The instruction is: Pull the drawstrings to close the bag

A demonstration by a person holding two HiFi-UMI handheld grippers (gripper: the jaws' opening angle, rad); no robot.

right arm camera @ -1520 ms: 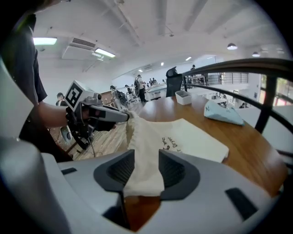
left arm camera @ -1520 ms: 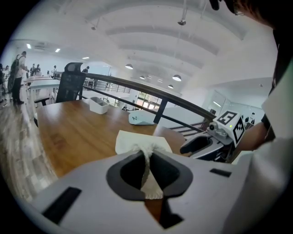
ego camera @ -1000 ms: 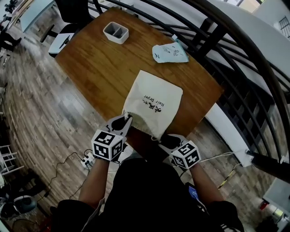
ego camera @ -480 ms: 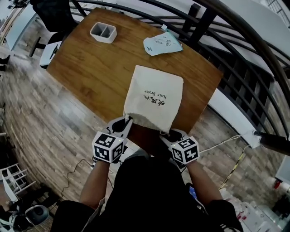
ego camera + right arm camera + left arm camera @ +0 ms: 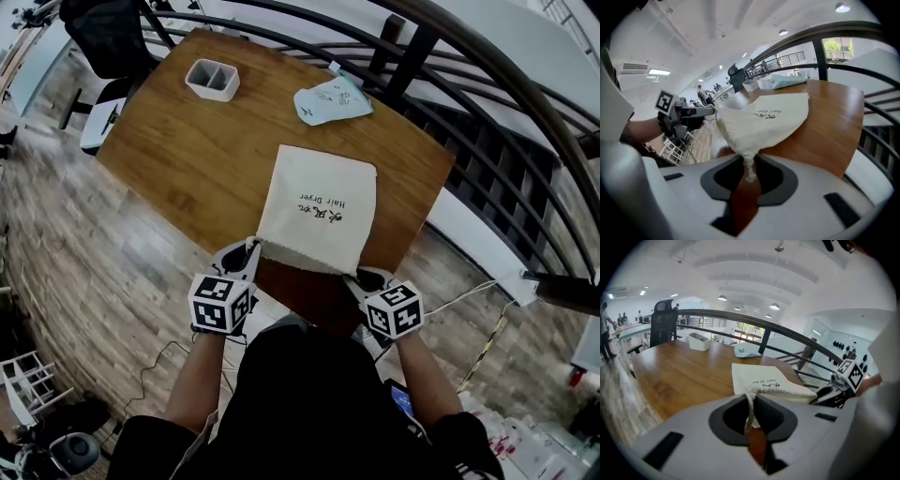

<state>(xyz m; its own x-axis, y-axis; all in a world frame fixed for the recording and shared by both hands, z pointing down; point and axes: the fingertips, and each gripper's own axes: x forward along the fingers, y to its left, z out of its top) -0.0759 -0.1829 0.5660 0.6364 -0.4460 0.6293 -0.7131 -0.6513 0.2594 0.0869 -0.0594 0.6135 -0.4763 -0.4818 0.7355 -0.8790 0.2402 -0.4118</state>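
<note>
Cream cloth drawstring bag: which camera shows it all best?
The head view: the cream cloth drawstring bag shows whole, from above. The left gripper view sees it low, squashed; the right gripper view sees it close, one corner bunched.

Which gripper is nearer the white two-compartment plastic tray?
Left. The left gripper, shut on a drawstring at the cream cloth bag's left corner, is on the tray's side. The right gripper, jaws just closed on the other drawstring, is at the right corner, farther off.
</note>
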